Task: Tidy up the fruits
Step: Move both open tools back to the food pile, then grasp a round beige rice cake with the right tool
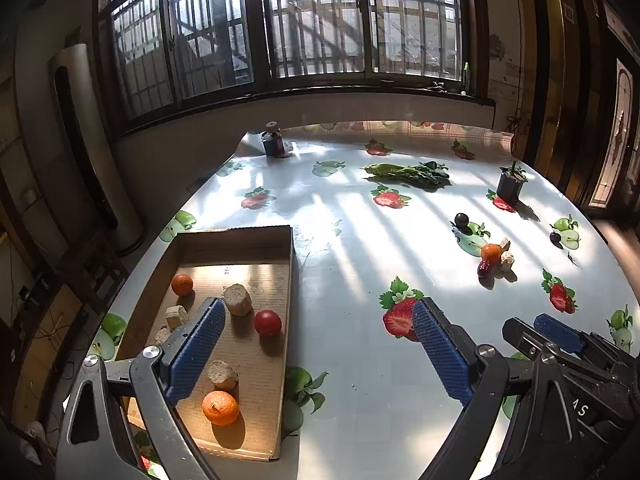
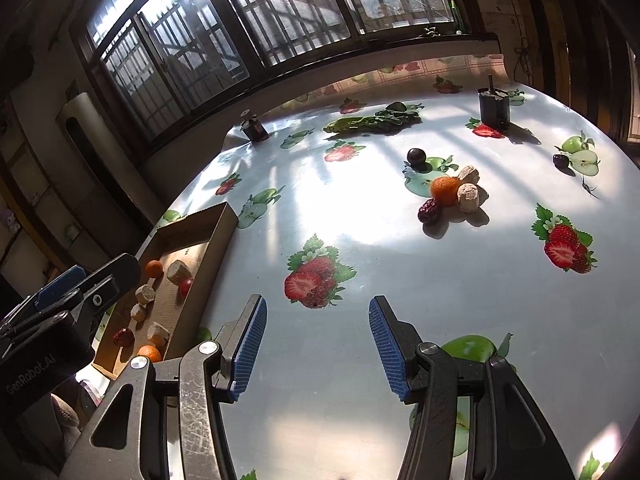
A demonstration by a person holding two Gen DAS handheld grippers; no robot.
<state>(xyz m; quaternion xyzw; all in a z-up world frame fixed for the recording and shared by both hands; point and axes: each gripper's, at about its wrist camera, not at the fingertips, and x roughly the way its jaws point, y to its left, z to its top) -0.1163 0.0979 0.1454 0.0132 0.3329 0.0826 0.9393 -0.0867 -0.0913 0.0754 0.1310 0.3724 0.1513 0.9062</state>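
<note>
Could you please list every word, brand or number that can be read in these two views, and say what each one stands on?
"GenRobot.AI": on the black body of the left gripper, seen in the right wrist view.
"AS": on the black body of the right gripper, seen in the left wrist view; the rest is cut off.
Faint marks on the cardboard box floor: too small to read.

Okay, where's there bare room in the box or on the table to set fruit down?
In the box, the far end beyond the orange is bare; the near half is crowded. On the table, the wide middle between the box and the fruit cluster is free, with only printed fruit. Both grippers, left and right, are open and empty.
</note>
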